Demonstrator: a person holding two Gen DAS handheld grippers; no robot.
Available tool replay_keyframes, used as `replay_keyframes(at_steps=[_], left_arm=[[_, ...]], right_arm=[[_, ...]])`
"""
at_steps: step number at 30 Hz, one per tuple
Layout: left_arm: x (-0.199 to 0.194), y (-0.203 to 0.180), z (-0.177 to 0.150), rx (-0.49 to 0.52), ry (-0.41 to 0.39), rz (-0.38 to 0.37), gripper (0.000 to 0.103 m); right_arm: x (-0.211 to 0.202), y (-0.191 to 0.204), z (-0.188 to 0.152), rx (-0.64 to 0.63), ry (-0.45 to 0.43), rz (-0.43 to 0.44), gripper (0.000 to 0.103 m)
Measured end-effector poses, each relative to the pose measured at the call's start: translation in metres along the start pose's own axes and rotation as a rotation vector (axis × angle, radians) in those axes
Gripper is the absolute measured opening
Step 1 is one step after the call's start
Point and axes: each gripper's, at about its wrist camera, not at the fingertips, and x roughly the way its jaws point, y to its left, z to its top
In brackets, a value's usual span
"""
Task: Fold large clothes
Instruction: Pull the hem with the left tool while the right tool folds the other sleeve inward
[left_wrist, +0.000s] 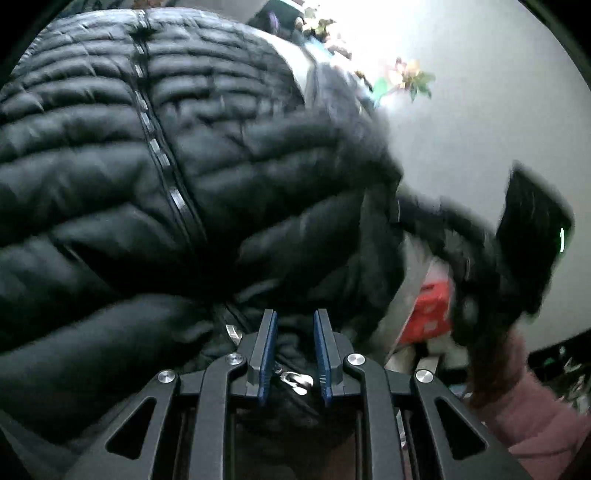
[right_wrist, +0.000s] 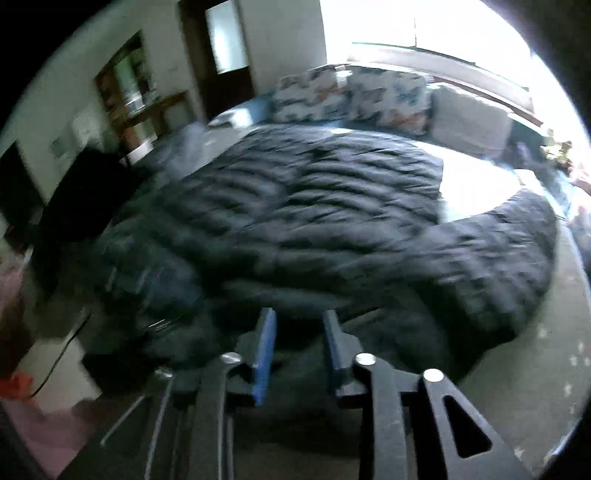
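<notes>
A black quilted puffer jacket (left_wrist: 177, 155) with a silver-trimmed zip fills the left wrist view. My left gripper (left_wrist: 294, 321) is shut on a bunched fold of the jacket near the zip pull, with fabric between the blue pads. In the right wrist view the same jacket (right_wrist: 295, 206) lies spread on a bed, one sleeve reaching right. My right gripper (right_wrist: 298, 323) is narrowed on the jacket's near edge, with dark fabric between the pads. The other gripper (left_wrist: 532, 236) shows at the right of the left wrist view, blurred.
Patterned pillows (right_wrist: 351, 96) and a white pillow (right_wrist: 469, 118) lie at the head of the bed. A bright window is behind them. A dark chair (right_wrist: 70, 206) stands left of the bed. A red object (left_wrist: 428, 310) sits low at the right. A pink sleeve (left_wrist: 532, 413) is at lower right.
</notes>
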Motion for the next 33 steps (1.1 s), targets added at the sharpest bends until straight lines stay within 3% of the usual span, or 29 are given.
replay_keyframes(at_steps=[3,4,8,11,17,21,26,33], left_arm=[[0.010,-0.003,-0.007,0.021,0.008,0.017,0.022],[0.011,-0.004,-0.007,0.023,0.012,0.018,0.022],[0.017,-0.005,-0.003,0.035,0.032,0.032,0.022],[0.022,-0.010,-0.002,0.049,0.042,0.048,0.022],[0.034,-0.031,0.001,0.087,0.056,0.089,0.022],[0.035,-0.035,-0.001,0.064,0.062,0.066,0.022],[0.036,-0.021,0.002,0.038,0.066,0.032,0.022],[0.039,-0.014,0.005,0.015,0.078,-0.013,0.022]], right_arm=[[0.044,-0.025,-0.013,0.037,0.110,-0.019,0.044],[0.052,-0.029,-0.019,0.042,0.107,0.007,0.045],[0.035,-0.038,-0.005,0.044,0.093,0.046,0.044],[0.010,-0.069,0.013,0.091,0.039,0.019,0.044],[0.001,-0.191,0.050,0.325,-0.004,-0.100,0.048],[0.027,-0.275,0.057,0.539,-0.014,-0.132,0.048],[0.060,-0.328,0.043,0.718,-0.027,-0.165,0.048],[0.070,-0.351,0.033,0.827,-0.128,-0.016,0.048]])
